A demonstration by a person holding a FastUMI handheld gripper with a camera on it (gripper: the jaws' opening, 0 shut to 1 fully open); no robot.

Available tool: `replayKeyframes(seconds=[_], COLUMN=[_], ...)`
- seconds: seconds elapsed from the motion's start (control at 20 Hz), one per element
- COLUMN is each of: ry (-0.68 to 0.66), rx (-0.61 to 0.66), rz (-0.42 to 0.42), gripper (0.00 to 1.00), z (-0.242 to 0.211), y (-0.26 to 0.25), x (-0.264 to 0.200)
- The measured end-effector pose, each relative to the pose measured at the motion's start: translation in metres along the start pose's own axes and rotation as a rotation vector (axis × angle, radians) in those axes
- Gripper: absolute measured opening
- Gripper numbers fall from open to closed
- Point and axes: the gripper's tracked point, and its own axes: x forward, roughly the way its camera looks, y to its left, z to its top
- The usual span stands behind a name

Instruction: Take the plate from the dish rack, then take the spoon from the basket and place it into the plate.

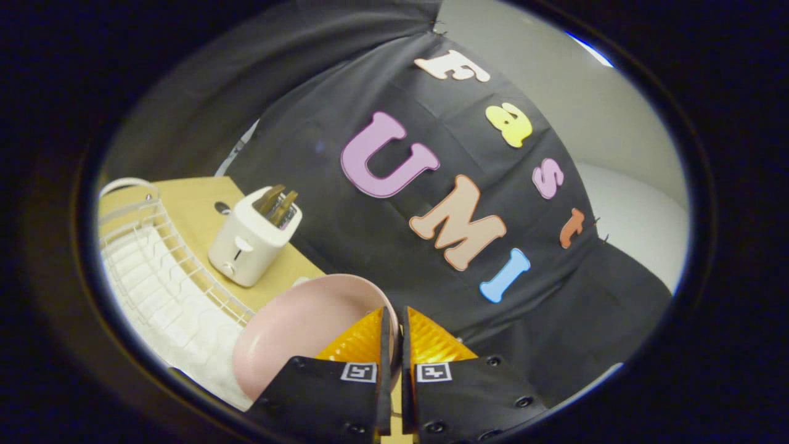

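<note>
The claw (394,320) is nearly closed, its two fingers pinching the rim of the pink plate (296,333), which hangs tilted above the white wire dish rack (160,271) beside the toaster (253,240). The first step looks in hand: the plate is lifted out. Next it likely needs levelling and setting down on the worktop (197,209).

No word, brand or number can be read on any object. The only signs are two small square black-and-white coded markers (359,372), one on each finger of the hand-held two-finger gripper (394,311). Its fingers pinch the rim of the pale pink round plate (296,327).
</note>
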Motion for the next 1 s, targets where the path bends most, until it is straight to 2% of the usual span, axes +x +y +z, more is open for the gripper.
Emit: replayKeyframes(seconds=[0.1, 0.25, 0.55, 0.75, 1.0], ry=[0.009, -0.018, 0.017, 0.086, 0.137], rx=[0.068, 0.120, 0.172, 0.212, 0.270], rz=[0.006, -0.029, -0.097, -0.087, -0.019], gripper=[0.09, 0.09, 0.09, 0.09, 0.09], z=[-0.003, -0.011, -0.085, -0.153, -0.217], y=[-0.024, -0.074, -0.169, -0.188, -0.161], x=[-0.004, -0.019, -0.063, -0.092, -0.113])
